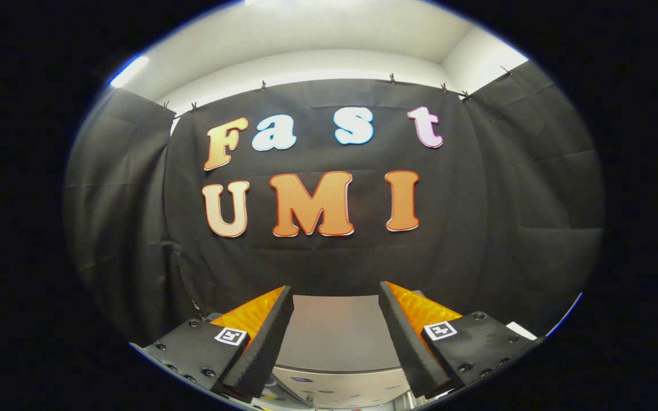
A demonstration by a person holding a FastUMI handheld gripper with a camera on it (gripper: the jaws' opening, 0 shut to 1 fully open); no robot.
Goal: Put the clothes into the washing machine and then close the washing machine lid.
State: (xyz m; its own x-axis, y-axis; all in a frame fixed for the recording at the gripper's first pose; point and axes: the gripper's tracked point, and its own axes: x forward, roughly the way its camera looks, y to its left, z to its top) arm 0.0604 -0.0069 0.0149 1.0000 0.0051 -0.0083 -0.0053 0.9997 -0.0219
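The hand-held gripper point(334, 319) is spread wide with nothing between its fingers point(260, 342). Just below and ahead of them lies the washer point(337, 342), its flat grey lid point(334, 325) down, control panel nearest. Black cloth wall point(334, 262) hangs beyond; white ceiling point(317, 34) above

Black cloth point(329, 257) hangs right across the back of the booth, wrinkled, and it wraps round both sides too. Small clips point(262, 87) pin its top edge along the rail, several in a row. Above that, a white wall point(317, 63) and ceiling point(329, 25). Up at one corner, a bright strip light point(129, 71) is glowing.
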